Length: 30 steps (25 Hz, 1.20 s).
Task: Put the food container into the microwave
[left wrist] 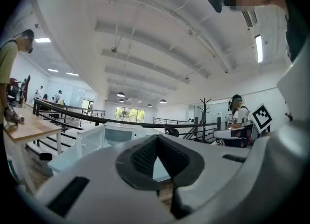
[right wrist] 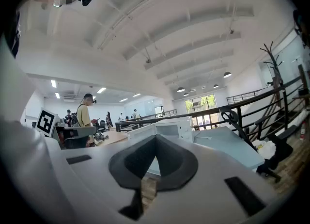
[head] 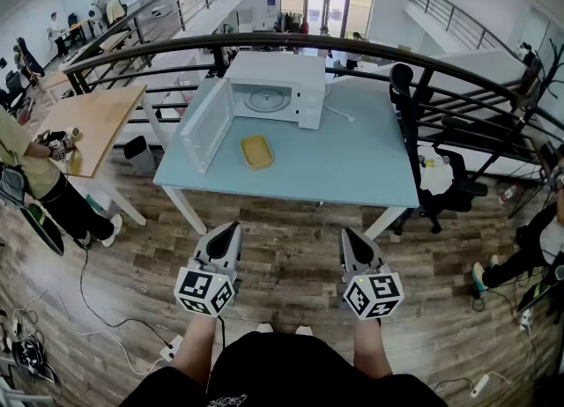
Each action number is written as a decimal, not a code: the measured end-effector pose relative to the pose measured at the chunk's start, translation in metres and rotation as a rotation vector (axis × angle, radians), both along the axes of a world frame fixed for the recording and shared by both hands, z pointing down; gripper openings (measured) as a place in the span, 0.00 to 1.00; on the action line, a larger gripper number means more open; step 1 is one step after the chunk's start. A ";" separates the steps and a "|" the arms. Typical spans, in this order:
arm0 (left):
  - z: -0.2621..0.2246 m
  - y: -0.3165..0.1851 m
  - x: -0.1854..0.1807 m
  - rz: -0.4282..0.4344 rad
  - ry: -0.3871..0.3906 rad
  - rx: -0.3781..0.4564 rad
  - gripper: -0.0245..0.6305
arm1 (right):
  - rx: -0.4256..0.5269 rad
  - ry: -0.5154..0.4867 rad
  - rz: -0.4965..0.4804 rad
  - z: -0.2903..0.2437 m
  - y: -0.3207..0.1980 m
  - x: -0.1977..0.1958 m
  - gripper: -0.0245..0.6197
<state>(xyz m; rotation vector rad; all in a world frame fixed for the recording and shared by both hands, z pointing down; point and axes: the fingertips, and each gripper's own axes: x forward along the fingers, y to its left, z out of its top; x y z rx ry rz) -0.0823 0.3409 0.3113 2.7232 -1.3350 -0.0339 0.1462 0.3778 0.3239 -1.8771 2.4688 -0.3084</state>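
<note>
Holding the left gripper (head: pixel 227 234) and right gripper (head: pixel 351 238) well back from the bench (head: pixel 361 172), fingers pressed together on nothing. Gotta step in, open up first, then come at the yellow food container (head: pixel 256 151) low and level. Sitting just in front of the microwave (head: pixel 295 75), door (head: pixel 207 123) wide open. Looks empty inside; only the turntable (head: pixel 266 99) in the oven.

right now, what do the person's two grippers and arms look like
Both the left gripper and right gripper are light grey shells tapering to a point, with dark pads inside. Each carries a white cube with black square markers at its rear. The forearms are unsleeved; the clothing is black.
</note>
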 end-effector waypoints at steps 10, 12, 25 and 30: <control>-0.008 -0.006 -0.010 0.016 0.005 0.029 0.05 | 0.005 0.021 0.021 -0.004 -0.006 -0.007 0.05; -0.007 -0.007 -0.012 0.030 0.017 0.024 0.05 | 0.011 -0.002 0.021 -0.004 -0.007 -0.008 0.05; 0.001 -0.018 -0.040 0.059 0.031 0.019 0.05 | -0.025 -0.041 -0.012 0.003 -0.017 -0.042 0.05; 0.012 -0.022 -0.058 0.058 0.021 -0.010 0.05 | -0.033 -0.029 -0.038 0.006 -0.021 -0.064 0.05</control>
